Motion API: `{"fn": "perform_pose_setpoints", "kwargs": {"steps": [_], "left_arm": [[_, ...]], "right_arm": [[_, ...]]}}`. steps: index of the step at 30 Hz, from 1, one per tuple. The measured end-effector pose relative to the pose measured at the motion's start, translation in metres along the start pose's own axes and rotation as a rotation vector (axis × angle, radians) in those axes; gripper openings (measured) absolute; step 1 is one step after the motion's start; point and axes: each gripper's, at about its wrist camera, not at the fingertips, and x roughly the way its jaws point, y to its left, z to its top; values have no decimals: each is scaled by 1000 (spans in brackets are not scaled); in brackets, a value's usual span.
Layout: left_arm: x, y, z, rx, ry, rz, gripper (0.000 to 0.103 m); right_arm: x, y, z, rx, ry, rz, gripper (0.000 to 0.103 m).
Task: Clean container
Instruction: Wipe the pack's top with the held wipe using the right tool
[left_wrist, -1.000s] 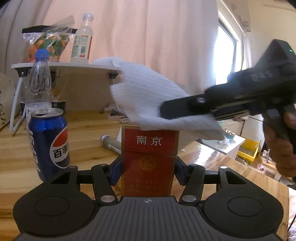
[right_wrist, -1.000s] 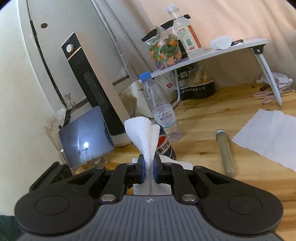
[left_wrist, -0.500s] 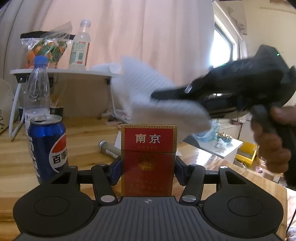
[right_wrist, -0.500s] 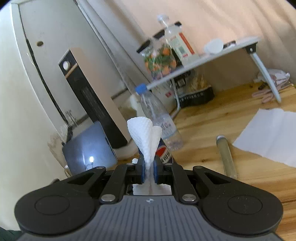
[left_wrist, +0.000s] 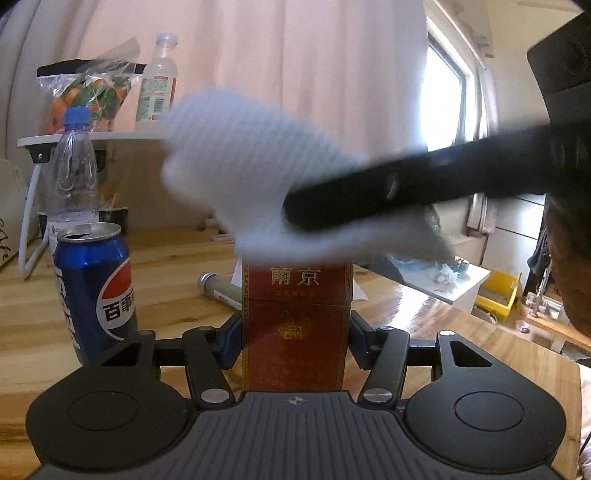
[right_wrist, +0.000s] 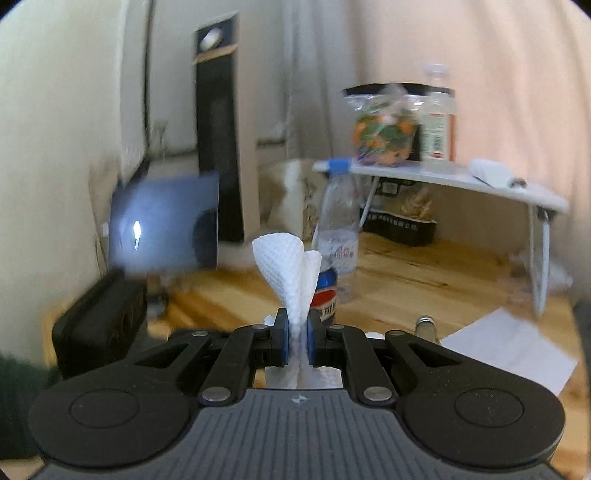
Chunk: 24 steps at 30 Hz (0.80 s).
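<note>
Left gripper (left_wrist: 295, 328) has its fingers clamped on both sides of the red cigarette box (left_wrist: 295, 325), upright above the wooden table (left_wrist: 177, 266). Right gripper (right_wrist: 295, 338) pinches a white cloth (right_wrist: 291, 273) tight, and it's pressed on the box's top edge. A blue soda can (left_wrist: 94, 288) stands just left, a water bottle (left_wrist: 72, 173) behind it.

White cloth (left_wrist: 258, 177) atop tongs-held (left_wrist: 295, 332) red box (left_wrist: 295, 325)

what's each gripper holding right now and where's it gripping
Left gripper clamps the red cigarette box by its two sides. Right gripper pinches the white paper towel mid-fold.
</note>
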Motion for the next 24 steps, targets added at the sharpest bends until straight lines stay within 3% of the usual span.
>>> {"fn": "perform_pose_setpoints", "kwargs": {"steps": [4, 14, 20, 24], "left_arm": [[-2, -3, -1, 15, -10, 3, 58], [-1, -4, 0, 26, -8, 8, 58], [0, -3, 1, 23, -4, 9, 58], [0, -4, 2, 27, -10, 10, 58]], "right_arm": [[16, 5, -5, -33, 77, -28, 12], [30, -5, -14, 117, 167, 47, 12], [12, -1, -3, 44, 86, -18, 12], [14, -3, -1, 21, 95, -42, 12]]}}
